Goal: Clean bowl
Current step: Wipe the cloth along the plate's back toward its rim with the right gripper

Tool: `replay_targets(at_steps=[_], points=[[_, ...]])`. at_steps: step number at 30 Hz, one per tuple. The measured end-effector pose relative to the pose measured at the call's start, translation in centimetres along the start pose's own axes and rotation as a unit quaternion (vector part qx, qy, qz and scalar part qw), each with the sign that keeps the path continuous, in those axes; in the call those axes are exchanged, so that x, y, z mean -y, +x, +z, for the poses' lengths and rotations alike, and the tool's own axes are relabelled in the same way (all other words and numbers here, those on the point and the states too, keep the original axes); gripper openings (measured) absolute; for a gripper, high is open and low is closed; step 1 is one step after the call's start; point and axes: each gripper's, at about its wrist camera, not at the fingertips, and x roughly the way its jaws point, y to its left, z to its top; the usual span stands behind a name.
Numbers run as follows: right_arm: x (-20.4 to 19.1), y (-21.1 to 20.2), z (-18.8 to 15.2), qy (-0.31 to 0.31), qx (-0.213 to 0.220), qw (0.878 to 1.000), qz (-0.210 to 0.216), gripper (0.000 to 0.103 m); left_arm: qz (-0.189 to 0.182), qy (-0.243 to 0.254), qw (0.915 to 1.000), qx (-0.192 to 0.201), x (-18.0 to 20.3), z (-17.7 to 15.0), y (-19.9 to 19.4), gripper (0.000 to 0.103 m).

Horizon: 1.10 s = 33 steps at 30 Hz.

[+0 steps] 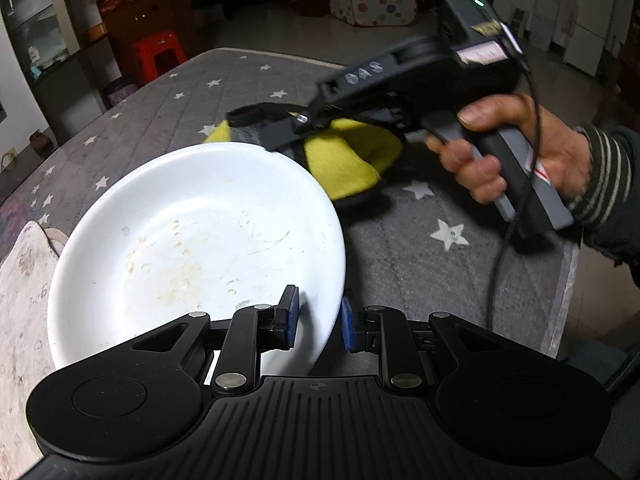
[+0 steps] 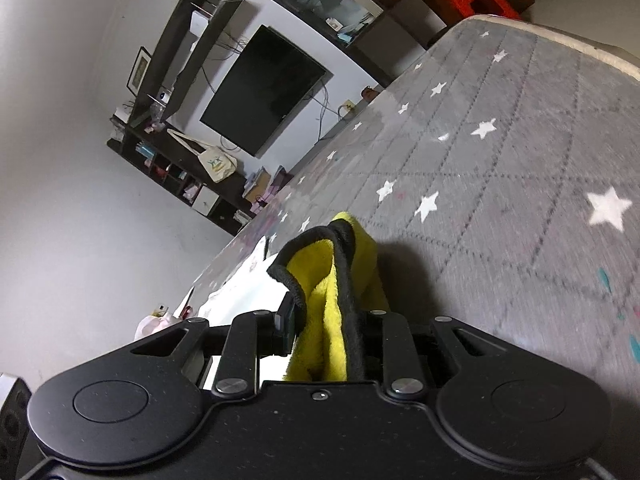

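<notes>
The bowl [image 1: 192,248] fills the lower left of the left wrist view, tilted, its stained hollow facing the camera; the right wrist view shows only a white sliver. The left gripper [image 1: 318,322] clamps its rim. The right gripper [image 2: 326,332] is clamped on a yellow cloth [image 2: 324,312], hiding 1 finger, above the starred cover [image 1: 420,240].

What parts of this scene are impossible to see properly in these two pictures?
- Left wrist view: the white bowl near rim is hidden behind the left gripper.
- Left wrist view: the yellow cloth is partly covered by the motion-blurred right gripper.
- Right wrist view: the bowl is hardly visible behind that gripper's body.
</notes>
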Motion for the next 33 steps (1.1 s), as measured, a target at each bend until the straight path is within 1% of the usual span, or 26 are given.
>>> replay_targets(at_steps=[13,24,30,33], points=[[0.5,-2.7,-2.9,-0.009,-0.014,1.000,0.011,0.025,0.003,0.002,0.9999,-0.009,0.0,0.3,0.0,0.023],[0.7,-4.3,-5.4,-0.022,-0.049,0.998,0.020,0.025,0.005,0.004,0.9998,-0.020,0.2,0.8,0.2,0.023],[-1.1,-4.5,-5.0,-0.023,-0.053,0.998,0.024,0.025,0.006,0.008,0.9997,-0.023,0.4,0.8,0.2,0.023],[-1.5,-3.9,-4.6,-0.027,-0.048,0.998,0.024,0.025,0.005,0.012,0.9996,-0.026,0.7,1.5,-0.6,0.023]])
